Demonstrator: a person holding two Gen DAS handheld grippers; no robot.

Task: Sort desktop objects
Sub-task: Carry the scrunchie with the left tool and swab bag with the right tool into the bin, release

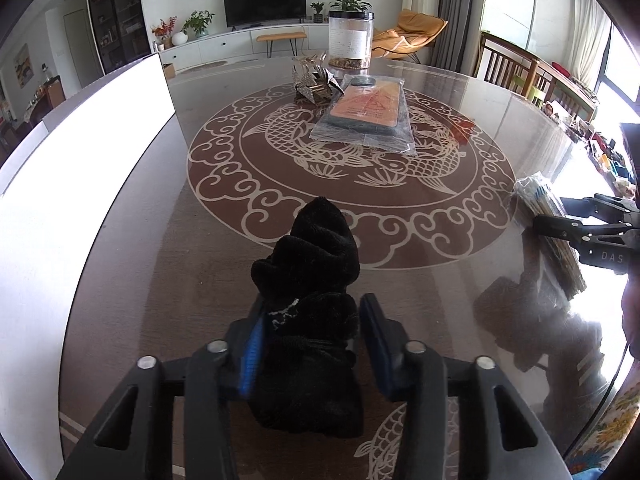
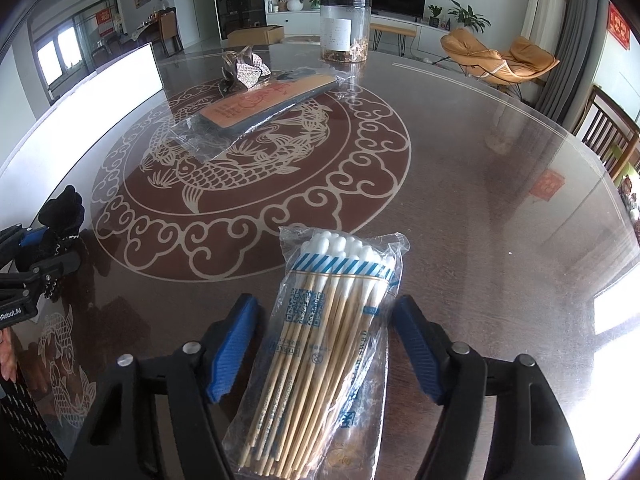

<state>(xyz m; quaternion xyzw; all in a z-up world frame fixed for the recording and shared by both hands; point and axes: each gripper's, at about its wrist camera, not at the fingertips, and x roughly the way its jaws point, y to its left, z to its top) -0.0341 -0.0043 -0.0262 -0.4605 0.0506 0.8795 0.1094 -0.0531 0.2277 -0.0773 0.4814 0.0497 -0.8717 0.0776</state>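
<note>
Living room behind; glossy bench (image 1: pixel 460 300) w/ fish pattern. Black sock bundle (image 1: pixel 308 320) lies near edge, left gripper (image 1: pixel 310 344) closed around its middle: soft, light, squashes. Right gripper (image 2: pixel 324 344) stands half open beside cotton swab bag (image 2: pixel 324 340), pads not touching. Bag is light, slippery, I think; take it mid-sticks.

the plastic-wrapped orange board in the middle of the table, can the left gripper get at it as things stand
Probably not yet. The left gripper is shut on the black sock, so its jaws are full. The table between sock and wrapped board is bare, so the path looks free.
</note>
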